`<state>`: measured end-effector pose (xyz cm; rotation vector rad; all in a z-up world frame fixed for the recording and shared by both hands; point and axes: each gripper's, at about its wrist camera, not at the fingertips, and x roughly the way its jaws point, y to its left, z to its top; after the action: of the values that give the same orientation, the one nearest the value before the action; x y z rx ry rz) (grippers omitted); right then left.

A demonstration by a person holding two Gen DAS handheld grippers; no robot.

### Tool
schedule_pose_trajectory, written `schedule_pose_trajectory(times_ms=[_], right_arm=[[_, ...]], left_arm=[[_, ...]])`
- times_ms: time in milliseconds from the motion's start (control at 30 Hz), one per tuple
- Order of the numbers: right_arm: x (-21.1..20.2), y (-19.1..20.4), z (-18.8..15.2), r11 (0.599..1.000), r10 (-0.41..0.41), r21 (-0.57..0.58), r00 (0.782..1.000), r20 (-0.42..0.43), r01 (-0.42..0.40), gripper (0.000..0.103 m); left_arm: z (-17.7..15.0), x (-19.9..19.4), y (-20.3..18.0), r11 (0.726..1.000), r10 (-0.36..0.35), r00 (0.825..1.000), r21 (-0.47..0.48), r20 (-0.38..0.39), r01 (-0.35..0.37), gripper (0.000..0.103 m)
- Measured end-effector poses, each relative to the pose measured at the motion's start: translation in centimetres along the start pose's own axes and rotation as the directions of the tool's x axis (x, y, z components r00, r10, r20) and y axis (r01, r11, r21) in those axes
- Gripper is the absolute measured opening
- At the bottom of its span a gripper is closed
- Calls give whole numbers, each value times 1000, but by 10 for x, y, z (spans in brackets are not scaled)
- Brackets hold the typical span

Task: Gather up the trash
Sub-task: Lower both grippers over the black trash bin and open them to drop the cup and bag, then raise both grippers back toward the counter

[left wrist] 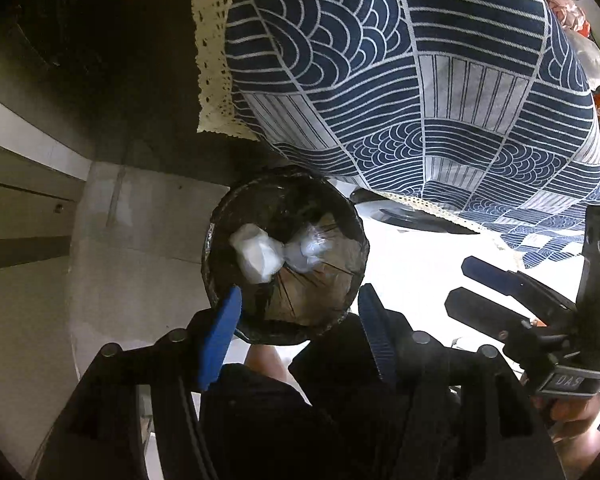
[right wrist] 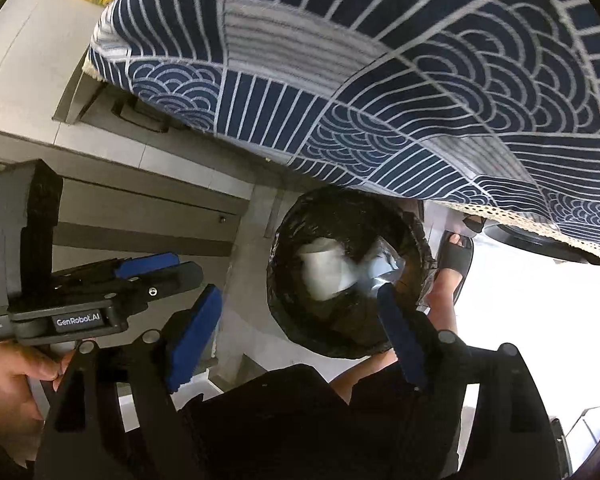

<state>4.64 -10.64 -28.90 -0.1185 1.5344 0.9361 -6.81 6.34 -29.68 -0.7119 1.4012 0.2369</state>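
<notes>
Both the left gripper [left wrist: 300, 308] and the right gripper [right wrist: 300, 312], with ribbed blue pads, hang released and empty above the round bin [left wrist: 286, 258]. Inside its crinkled black liner lie a crumpled white paper [left wrist: 256, 254] and a clear plastic wrapper [left wrist: 312, 252], below the wave-patterned blue tablecloth [left wrist: 420, 80].

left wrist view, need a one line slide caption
Open left gripper above black-lined bin holding white crumpled trash, beside a blue patterned cloth.

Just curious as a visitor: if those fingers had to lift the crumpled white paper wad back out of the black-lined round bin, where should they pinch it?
Probably from straight above: the black-lined round bin walls off every side. Pinch the crumpled white paper wad across its bulging middle.
</notes>
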Motion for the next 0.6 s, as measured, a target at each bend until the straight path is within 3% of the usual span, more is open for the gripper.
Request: schedule_pose_trajectory(times_ms=[300,600], right_arm=[[-18,-2,-4,1000,-13,4,999,40,13,79],[-54,4,-8,1000,-15,1,994,112,15,88]], left_arm=[[1,-11,-5,1000,-5,1000,13,22,5,59],[4,-41,-16,999,-11,996,52,86,6,59]])
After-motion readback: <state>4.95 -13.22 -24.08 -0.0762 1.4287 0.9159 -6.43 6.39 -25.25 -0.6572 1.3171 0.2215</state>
